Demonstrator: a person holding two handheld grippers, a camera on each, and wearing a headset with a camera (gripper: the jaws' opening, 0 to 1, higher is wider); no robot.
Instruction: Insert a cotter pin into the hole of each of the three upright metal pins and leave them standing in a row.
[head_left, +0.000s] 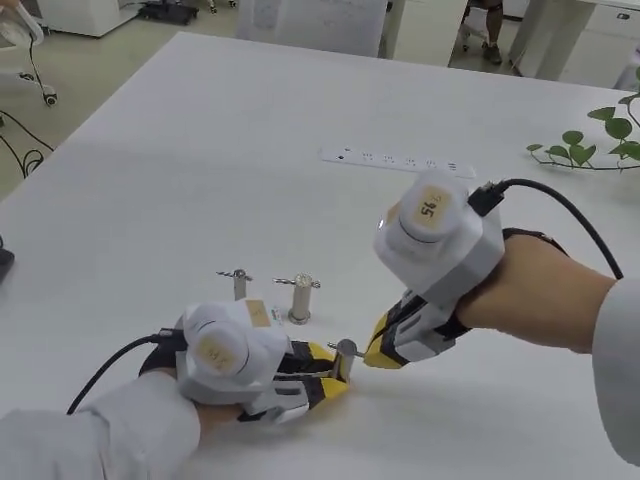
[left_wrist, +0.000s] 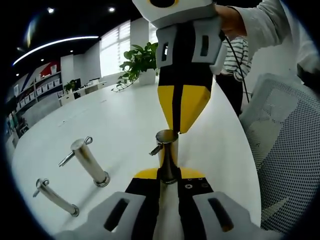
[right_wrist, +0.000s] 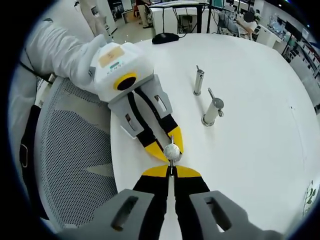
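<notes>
The left gripper (head_left: 338, 368) lies low on the white table (head_left: 200, 150) at the near edge. Its jaws are closed on the lower part of the metal pin (head_left: 346, 352). The pin stands upright between the yellow jaw tips, as the left gripper view confirms (left_wrist: 166, 150).

The right gripper (head_left: 378, 352) approaches from the right, with its tips just beside the head of this pin. In the right gripper view its jaws are together on the near end of a thin cotter pin (right_wrist: 171, 166). This cotter pin runs into the pin head (right_wrist: 171, 150). In the left gripper view a short end of the cotter pin (left_wrist: 156, 149) projects from the left side of the pin head.

Two further pins stand upright, left of and farther than the held one: the left pin (head_left: 239, 283) and the right pin (head_left: 300, 298). Each has a cotter pin through its head.

A power strip (head_left: 395, 160) lies farther back on the table
</notes>
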